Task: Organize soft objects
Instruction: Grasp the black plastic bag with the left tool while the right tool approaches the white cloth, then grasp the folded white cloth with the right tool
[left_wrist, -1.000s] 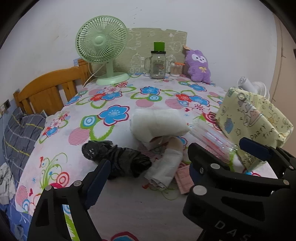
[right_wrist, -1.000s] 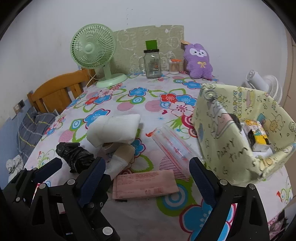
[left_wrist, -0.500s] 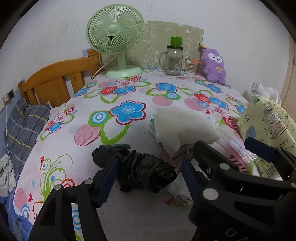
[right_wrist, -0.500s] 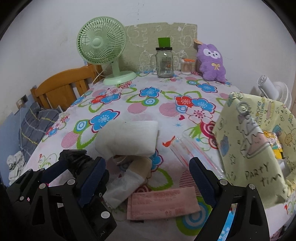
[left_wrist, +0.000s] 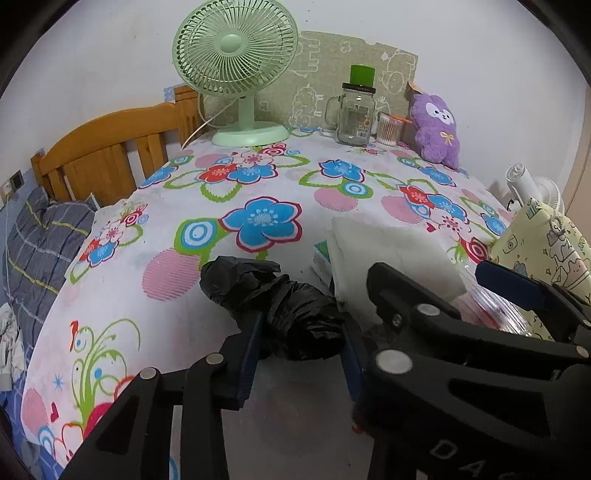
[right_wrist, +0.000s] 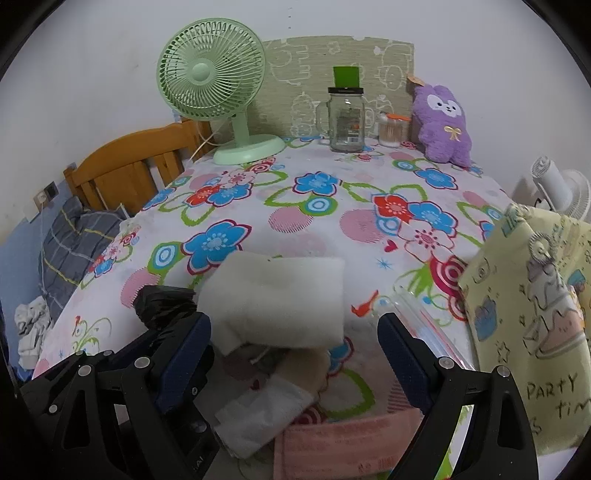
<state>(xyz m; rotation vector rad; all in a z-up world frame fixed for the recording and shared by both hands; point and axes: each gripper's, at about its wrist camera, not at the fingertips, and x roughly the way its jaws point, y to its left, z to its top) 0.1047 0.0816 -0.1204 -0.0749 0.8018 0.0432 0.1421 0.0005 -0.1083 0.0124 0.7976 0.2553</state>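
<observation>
A crumpled black plastic bag (left_wrist: 280, 302) lies on the flowered tablecloth (left_wrist: 258, 192). My left gripper (left_wrist: 301, 347) has its two blue pads against the near end of the bag, one on each side. A folded white foam pad (right_wrist: 277, 299) lies right of the bag, also in the left wrist view (left_wrist: 388, 251). My right gripper (right_wrist: 295, 339) is open, its fingers on either side of the foam pad and just short of it. A white cloth roll (right_wrist: 266, 410) and a pink packet (right_wrist: 347, 439) lie under it. The black bag (right_wrist: 162, 306) shows at its left.
A yellow fabric bin (right_wrist: 532, 317) stands at the right. A clear plastic tube (right_wrist: 424, 321) lies beside it. A green fan (left_wrist: 236, 70), a glass jar (left_wrist: 356, 110), a cotton-swab cup (left_wrist: 389, 127) and a purple plush (left_wrist: 437, 129) stand at the back. A wooden chair (left_wrist: 110, 155) is at the left.
My left gripper has moved forward and left to the black bag and closed its pads onto it. My right gripper has moved forward toward the white foam pad and stayed open.
</observation>
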